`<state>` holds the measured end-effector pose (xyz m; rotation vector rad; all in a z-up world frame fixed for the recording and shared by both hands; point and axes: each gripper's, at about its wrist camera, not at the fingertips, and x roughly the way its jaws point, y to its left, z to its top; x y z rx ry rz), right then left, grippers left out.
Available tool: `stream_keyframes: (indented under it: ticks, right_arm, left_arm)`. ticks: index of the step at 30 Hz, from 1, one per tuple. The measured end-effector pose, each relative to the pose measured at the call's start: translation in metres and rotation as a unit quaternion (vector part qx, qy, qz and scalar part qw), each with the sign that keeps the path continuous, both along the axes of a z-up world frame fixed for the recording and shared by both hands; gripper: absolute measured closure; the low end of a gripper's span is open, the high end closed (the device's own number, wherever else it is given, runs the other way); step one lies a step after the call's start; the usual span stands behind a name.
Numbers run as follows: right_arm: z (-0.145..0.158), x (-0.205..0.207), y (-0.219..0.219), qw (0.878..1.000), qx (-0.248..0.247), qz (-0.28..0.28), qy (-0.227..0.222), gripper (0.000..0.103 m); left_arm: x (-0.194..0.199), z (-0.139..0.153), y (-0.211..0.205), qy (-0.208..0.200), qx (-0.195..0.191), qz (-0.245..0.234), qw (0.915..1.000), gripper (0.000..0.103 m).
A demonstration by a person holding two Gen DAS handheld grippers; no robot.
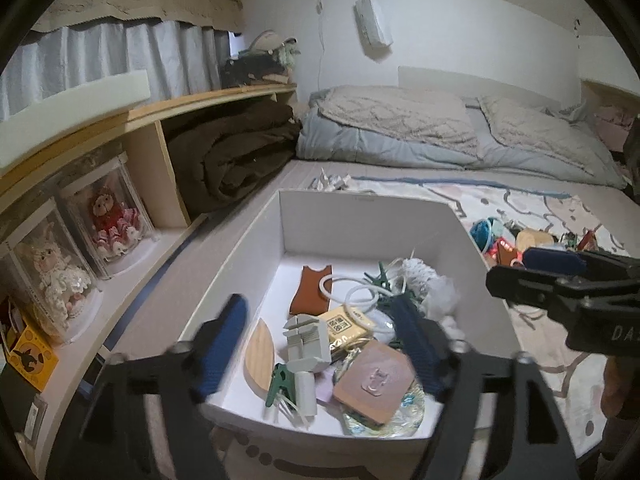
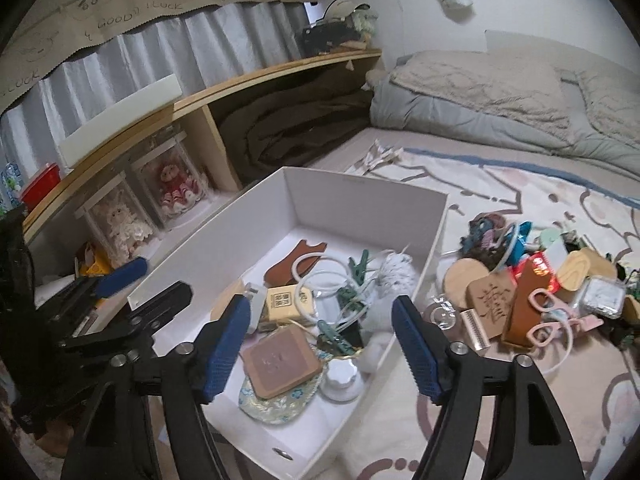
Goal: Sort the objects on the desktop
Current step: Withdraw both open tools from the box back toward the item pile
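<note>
My right gripper (image 2: 320, 344) hangs with jaws apart and empty over the near end of the white box (image 2: 360, 194). Below lie a brown square coaster (image 2: 280, 362) on a patterned pouch (image 2: 272, 402), green clips (image 2: 360, 266) and white rings (image 2: 324, 280). Right of the box, a pile with pink scissors (image 2: 550, 320).

You are looking across a bed (image 1: 400, 176) covered with a pale patterned blanket (image 2: 500, 196); at its head lie two grey quilted pillows (image 1: 404, 120) against a white wall (image 1: 460, 24). To your left runs a low wooden shelf (image 1: 160, 108), with a folded brown blanket (image 1: 236, 152) in one bay and two dolls in clear cases (image 1: 116, 220) in the next. Above it hangs a grey pleated curtain (image 2: 160, 48). The light is dim and even.
</note>
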<state>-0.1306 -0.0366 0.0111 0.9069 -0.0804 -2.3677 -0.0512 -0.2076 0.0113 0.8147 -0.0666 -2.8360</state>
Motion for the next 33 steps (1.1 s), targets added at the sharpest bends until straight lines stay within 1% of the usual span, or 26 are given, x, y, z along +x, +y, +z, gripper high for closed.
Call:
stream_keyframes:
  ticks: [1,2,5,7,9,13,18,23,33]
  right_arm:
    - [0.001,0.002,0.002,1.000,0.002,-0.002,0.004,0.026]
    - [0.001,0.003,0.003,1.000,0.004,-0.003,0.007,0.026]
    - [0.002,0.008,0.008,1.000,0.007,-0.006,0.016,0.025]
    - [0.004,0.012,0.011,1.000,0.008,-0.011,0.025,0.012]
    - [0.006,0.016,0.015,0.999,0.008,-0.016,0.035,0.009]
    - [0.008,0.021,0.023,0.999,0.006,-0.024,0.041,0.003]
    - [0.012,0.029,0.033,0.998,0.009,-0.035,0.060,0.000]
    - [0.012,0.030,0.047,0.997,-0.003,-0.043,0.057,0.000]
    - [0.010,0.032,0.061,0.997,-0.002,-0.054,0.061,0.000]
  left_arm:
    - [0.003,0.002,0.002,0.007,-0.002,0.004,1.0000,0.012]
    - [0.006,0.005,0.003,0.013,-0.001,0.007,0.9999,0.009]
    - [0.012,0.010,0.004,0.021,0.010,0.006,0.9997,0.006]
    - [0.016,0.013,0.005,0.025,0.018,0.007,0.9995,0.002]
    - [0.018,0.015,0.007,0.029,0.020,0.009,0.9993,0.001]
    - [0.023,0.015,0.010,0.031,0.029,0.013,0.9990,0.001]
    - [0.029,0.011,0.015,0.035,0.037,0.015,0.9986,0.000]
    - [0.033,0.011,0.019,0.038,0.041,0.017,0.9983,0.000]
    - [0.038,0.012,0.025,0.045,0.041,0.022,0.9979,0.000]
